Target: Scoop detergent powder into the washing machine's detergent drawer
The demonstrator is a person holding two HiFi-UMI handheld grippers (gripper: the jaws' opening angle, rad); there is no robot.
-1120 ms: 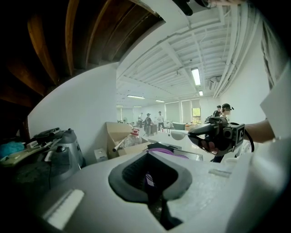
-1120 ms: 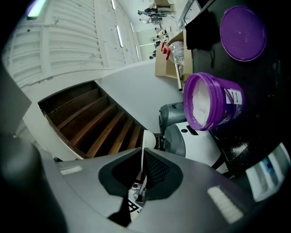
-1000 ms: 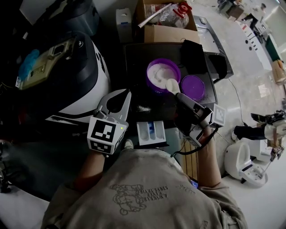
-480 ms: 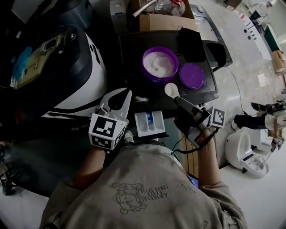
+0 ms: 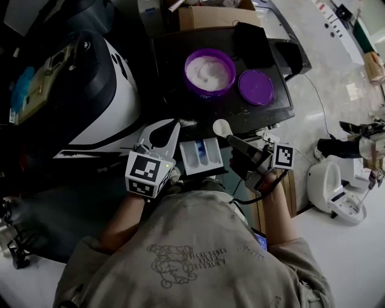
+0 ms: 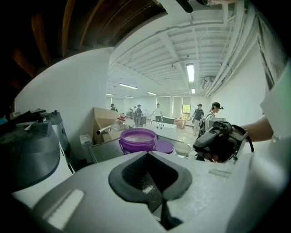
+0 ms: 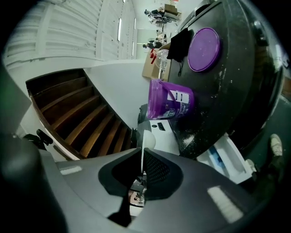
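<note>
A purple tub (image 5: pixel 209 71) of white powder stands on the dark washing machine top (image 5: pixel 240 114), with its purple lid (image 5: pixel 255 86) lying beside it. The white detergent drawer (image 5: pixel 201 155) is pulled out at the machine's front edge. My right gripper (image 5: pixel 231 139) is shut on the handle of a white scoop (image 5: pixel 221 127). The scoop's bowl hangs just behind and right of the drawer. The right gripper view shows the scoop (image 7: pixel 148 140) edge-on between the jaws, the tub (image 7: pixel 170 100) and the drawer (image 7: pixel 225 157). My left gripper (image 5: pixel 174 124) is shut and empty, left of the drawer.
A rounded black-and-white appliance (image 5: pixel 114 90) fills the left side. A cardboard box (image 5: pixel 210 15) and a black cloth (image 5: pixel 249 42) lie behind the tub. Right of the machine, on the pale floor, stands a small white device (image 5: pixel 331 192). Spilled powder dusts the machine top.
My right gripper has carried the scoop from over the tub back towards me, to beside the drawer. The left gripper has kept its place next to the drawer.
</note>
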